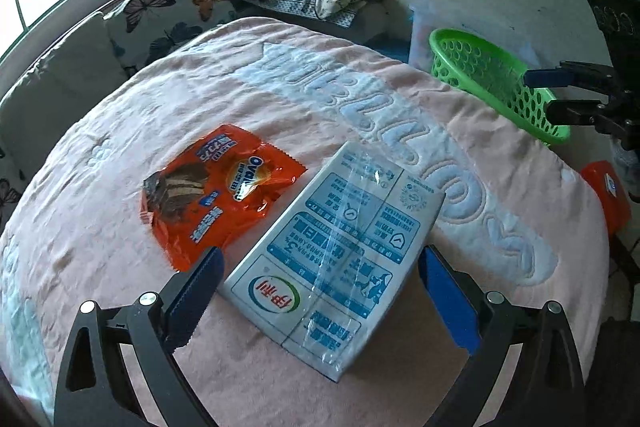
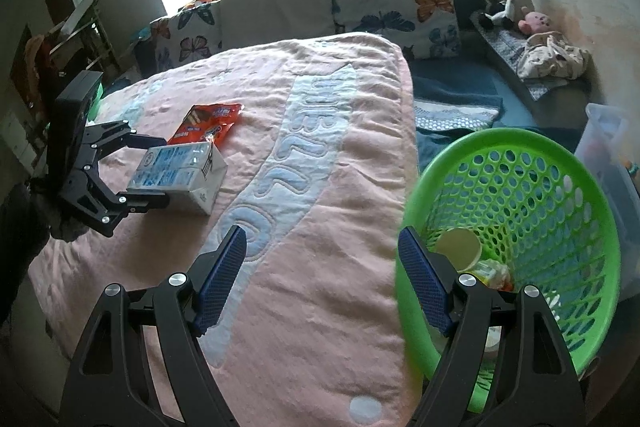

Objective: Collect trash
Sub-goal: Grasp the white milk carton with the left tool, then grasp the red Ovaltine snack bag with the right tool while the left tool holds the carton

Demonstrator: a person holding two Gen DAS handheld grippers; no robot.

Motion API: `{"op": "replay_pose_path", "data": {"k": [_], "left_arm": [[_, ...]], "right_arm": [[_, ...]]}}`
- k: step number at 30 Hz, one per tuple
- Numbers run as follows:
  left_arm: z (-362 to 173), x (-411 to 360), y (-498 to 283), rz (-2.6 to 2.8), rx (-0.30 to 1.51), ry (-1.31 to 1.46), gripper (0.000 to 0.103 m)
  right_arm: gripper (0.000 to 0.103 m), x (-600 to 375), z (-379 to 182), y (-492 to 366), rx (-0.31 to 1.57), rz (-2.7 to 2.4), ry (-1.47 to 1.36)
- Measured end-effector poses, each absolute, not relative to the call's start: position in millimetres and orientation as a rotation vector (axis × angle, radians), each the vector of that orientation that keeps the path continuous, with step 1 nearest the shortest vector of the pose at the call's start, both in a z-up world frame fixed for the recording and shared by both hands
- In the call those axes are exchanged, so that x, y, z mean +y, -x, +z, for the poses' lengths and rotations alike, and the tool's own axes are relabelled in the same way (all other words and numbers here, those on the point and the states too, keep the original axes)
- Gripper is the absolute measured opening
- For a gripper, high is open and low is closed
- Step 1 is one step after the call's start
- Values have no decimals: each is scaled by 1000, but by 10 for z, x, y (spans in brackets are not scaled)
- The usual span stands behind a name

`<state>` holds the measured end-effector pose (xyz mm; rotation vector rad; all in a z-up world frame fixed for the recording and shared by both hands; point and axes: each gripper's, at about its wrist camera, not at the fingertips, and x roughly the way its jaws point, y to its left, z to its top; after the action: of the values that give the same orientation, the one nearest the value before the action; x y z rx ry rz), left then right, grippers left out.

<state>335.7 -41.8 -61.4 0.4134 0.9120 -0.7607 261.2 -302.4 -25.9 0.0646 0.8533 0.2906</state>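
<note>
Left gripper (image 1: 320, 291) gapes astride milk carton (image 1: 336, 247).

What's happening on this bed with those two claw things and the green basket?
A person is tidying trash with two hand-held grippers. The left gripper is open around a white and blue milk carton lying on the pink blanket, not yet squeezing it. An orange snack wrapper lies beside the carton. The right gripper is open and empty beside the green basket, which already holds a paper cup and other scraps.
</note>
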Motion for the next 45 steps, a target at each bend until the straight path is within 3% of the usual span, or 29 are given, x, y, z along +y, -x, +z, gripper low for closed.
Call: {"op": "replay_pose_path", "data": {"k": [17,36,45], "left_arm": [[-610,-404,-3109,-652,874,-331,79],[-104,641,-2353,-284,791,-142,78],[-82,920,-2244,-250,774,-103,78]], "right_arm": [[78,-2836,-225,-2722,849,335,-44],[78,-1871,-241,-3269,847,495,-13],[91,-1388,-403,-3734,909,514,-92]]}}
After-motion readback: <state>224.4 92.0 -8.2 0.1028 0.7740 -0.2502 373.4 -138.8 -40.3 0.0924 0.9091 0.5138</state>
